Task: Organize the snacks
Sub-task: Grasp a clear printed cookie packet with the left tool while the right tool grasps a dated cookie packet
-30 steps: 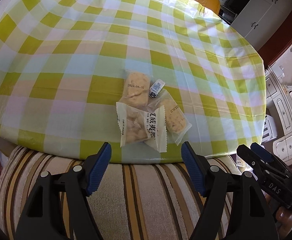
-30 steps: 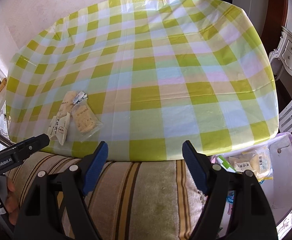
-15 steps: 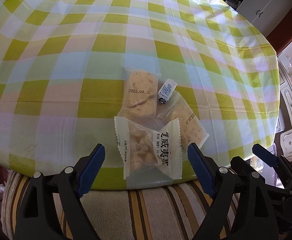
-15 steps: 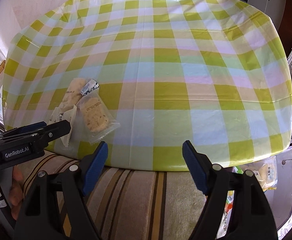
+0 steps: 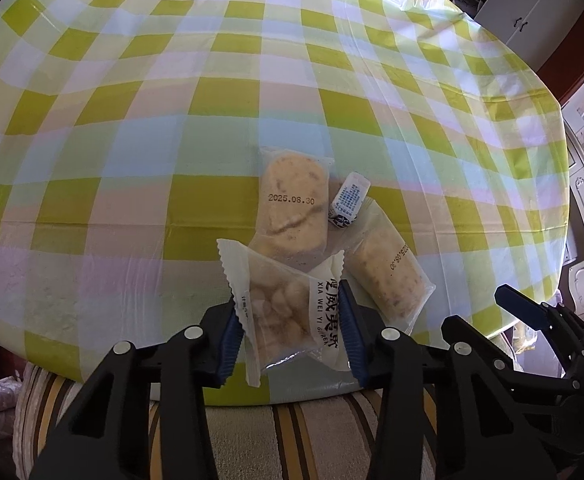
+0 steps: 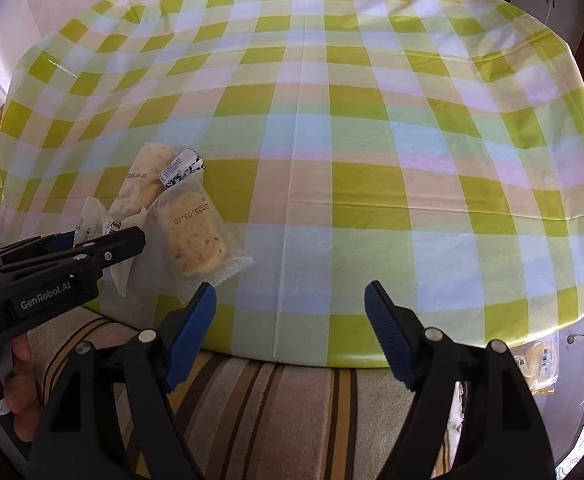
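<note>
A: Which step are we on?

B: First pick, by my read. Left claw [image 5: 292,330] is down at the near edge of the counter [image 5: 92,140], its jaws have just been closing, and the white snack pack [image 5: 288,312] is between the pads. Both pads press its crimped sides, so it's clamped on the pack.

A: Lifted?

B: Can't tell. The pack sits on top of the pile, overlapping the dated biscuit pack [image 5: 294,204]. Second biscuit pack [image 5: 388,276] lies just to the right, small wrapped candy [image 5: 348,199] between the two.

A: Right claw?

B: Right claw [image 6: 290,332] has its jaws wide apart, nothing between them, hovering over the counter edge just right of the pile. Its left pad is near the corner of the second biscuit pack, not touching.

A: Next move?

B: Probably lift straight up so the pack clears the ones under it, then carry to the clear container [image 6: 572,364] off the right edge, which already has packs in it. Film is slippery and soft; a light grip could slip.
</note>
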Tool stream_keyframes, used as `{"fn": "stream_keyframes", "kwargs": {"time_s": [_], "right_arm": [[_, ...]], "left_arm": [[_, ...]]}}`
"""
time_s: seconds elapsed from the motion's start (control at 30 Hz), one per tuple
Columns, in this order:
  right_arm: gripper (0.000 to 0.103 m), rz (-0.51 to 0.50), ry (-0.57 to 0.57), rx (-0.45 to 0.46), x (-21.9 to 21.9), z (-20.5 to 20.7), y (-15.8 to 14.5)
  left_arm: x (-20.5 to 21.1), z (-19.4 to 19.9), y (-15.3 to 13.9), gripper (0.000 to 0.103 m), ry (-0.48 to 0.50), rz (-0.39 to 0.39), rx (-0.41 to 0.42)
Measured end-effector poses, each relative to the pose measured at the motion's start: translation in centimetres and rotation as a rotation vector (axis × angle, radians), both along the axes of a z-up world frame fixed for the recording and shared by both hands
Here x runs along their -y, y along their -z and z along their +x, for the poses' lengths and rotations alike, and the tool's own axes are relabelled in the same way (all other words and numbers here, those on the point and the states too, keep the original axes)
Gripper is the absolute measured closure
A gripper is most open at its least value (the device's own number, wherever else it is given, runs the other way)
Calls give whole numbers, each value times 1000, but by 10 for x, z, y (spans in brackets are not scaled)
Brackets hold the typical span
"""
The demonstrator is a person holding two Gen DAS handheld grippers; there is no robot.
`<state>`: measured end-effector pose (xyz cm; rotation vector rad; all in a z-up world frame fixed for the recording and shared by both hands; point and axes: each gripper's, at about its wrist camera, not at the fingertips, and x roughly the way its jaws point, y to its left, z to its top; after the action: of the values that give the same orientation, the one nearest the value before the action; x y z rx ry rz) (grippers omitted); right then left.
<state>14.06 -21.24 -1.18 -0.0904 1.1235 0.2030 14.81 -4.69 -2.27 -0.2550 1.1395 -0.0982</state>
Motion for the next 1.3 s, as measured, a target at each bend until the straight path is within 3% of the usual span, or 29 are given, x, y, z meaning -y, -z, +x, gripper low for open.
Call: {"fn": "stream_keyframes", "kwargs": {"time_s": [0.7, 0.9, 1.0, 1.3], "right_arm": [[27, -11, -205, -26, -57, 28, 15], [48, 8, -206, -33, -59, 34, 17], [64, 17, -209, -28, -58, 33, 16], [67, 53, -157, -5, -41, 29, 7]], "left_arm": [[-30, -17, -12, 62, -89, -38, 61], [-29, -18, -14, 62, -87, -34, 64], [-29, -18, -14, 62, -85, -33, 65], [-25, -21, -19, 62, -77, -7, 74]]}}
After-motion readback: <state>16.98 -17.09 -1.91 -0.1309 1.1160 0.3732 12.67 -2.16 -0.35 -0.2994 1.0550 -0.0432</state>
